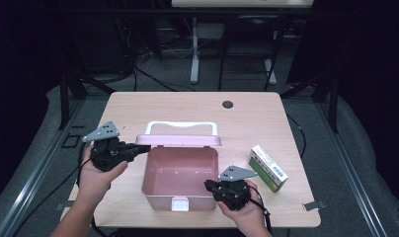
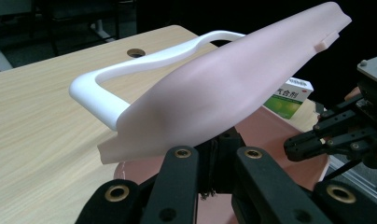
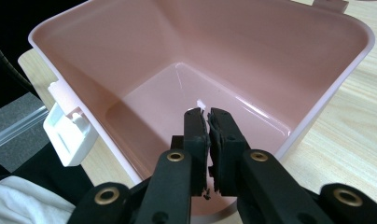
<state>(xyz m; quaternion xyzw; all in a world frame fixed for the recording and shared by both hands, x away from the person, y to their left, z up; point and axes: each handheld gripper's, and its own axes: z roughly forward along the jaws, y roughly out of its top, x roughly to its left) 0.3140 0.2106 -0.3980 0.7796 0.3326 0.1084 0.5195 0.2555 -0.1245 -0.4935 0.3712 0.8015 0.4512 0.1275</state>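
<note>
A pink plastic box (image 1: 180, 173) stands open on the table, empty inside (image 3: 270, 60). Its lid (image 1: 180, 140) is raised, with a white handle (image 1: 182, 126) on its far side. My left gripper (image 1: 138, 146) comes in from the left, shut on the lid's left corner (image 2: 233, 79); the lid hides its tips (image 2: 218, 140). My right gripper (image 1: 207, 185) is at the box's front right corner, jaws shut, tips (image 3: 206, 114) reaching over the rim into the box. A green and white carton (image 1: 268, 168) lies to the right of the box.
A white latch (image 1: 179, 203) hangs on the box's front wall (image 3: 67, 135). The wooden table (image 1: 187, 106) has a cable hole (image 1: 227, 104) near its far edge. Bare tabletop lies left of and behind the box. Desk legs and cables stand on the floor beyond.
</note>
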